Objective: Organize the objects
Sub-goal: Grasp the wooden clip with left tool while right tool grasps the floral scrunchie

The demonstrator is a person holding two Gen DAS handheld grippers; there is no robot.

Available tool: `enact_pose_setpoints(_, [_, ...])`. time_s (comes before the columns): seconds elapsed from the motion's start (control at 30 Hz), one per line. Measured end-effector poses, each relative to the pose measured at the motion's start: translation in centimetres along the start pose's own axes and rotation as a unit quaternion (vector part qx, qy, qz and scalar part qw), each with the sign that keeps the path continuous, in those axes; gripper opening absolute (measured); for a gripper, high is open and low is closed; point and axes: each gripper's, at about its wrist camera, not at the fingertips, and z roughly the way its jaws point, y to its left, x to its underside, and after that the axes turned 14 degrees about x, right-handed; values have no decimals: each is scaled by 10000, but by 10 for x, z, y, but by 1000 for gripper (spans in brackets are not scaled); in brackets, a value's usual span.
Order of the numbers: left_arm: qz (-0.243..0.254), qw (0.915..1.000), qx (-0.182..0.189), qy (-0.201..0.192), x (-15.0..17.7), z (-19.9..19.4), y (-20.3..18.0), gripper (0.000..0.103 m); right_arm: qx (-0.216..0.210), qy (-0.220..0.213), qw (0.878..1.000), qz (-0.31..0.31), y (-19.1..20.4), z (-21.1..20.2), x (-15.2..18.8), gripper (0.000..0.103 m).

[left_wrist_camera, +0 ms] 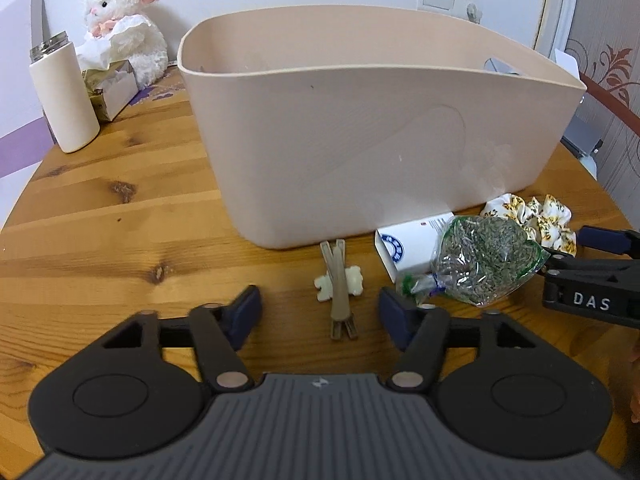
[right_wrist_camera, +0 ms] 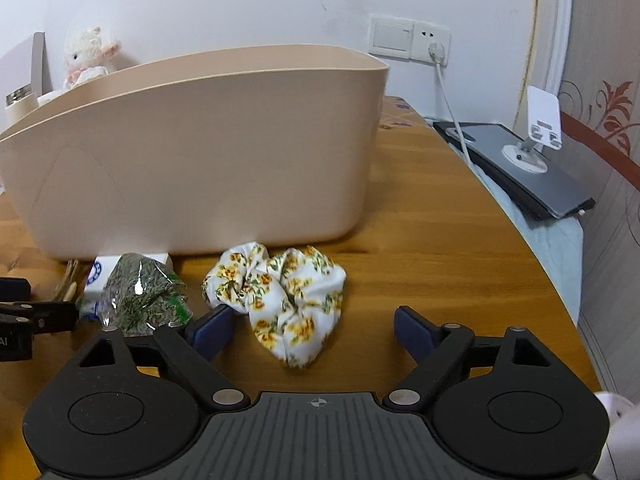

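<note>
Sitting on the round wooden table (left_wrist_camera: 120,216), the large beige plastic bin (left_wrist_camera: 360,152) is fronting a row of small things. The left gripper (left_wrist_camera: 320,312) is hovering with fingers spread around a tan hair clip with a cream flower (left_wrist_camera: 339,284), not touching it. The right gripper (right_wrist_camera: 314,330), lettered "DAS", is spreading its fingers beside the yellow-flowered white fabric scrunchie (right_wrist_camera: 280,296). A clear bag of dried green herbs (left_wrist_camera: 480,260) is lying against a small white box with a blue round emblem (left_wrist_camera: 408,248).

Both grippers, left gripper (left_wrist_camera: 320,312) and right gripper (right_wrist_camera: 314,330), look alike: black linkage arms, silver pivot pins, navy pads (left_wrist_camera: 244,308), ribbed grey base.
</note>
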Motion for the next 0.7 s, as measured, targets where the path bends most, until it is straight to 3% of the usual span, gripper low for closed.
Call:
enact_pose_setpoints(0.07, [-21, 10000, 24, -10, -2, -1, 3, 43, -76, -59, 9999, -36, 2, 1, -2, 74])
enact_pose_setpoints(0.13, [-36, 10000, 67, 5, -4, -1, 6, 38, -166, -110, 9998, -82, 6, 0, -3, 55])
enact_pose_setpoints(0.17, [-21, 10000, 76, 4, -4, -2, 7, 28, -198, -134, 9997, -108, 8, -1, -2, 50])
enact_pose_setpoints(0.23, [-3, 9999, 147, 19, -3, -3, 6, 25, -247, -182, 9994, -148, 11, -4, -2, 25])
enact_pose_setpoints(0.3, [30, 9999, 147, 11, -2, -4, 5, 24, -247, -199, 9993, -184, 14, -7, -1, 16])
enact_pose_setpoints(0.47, [101, 9998, 186, -8, 3, -12, 1, 14, -279, -124, 9994, -178, 14, -16, 3, 12])
enact_pose_setpoints(0.7, [25, 9994, 345, 47, 9, -22, 2, 14, -260, -250, 9993, -83, 6, -43, 6, 12])
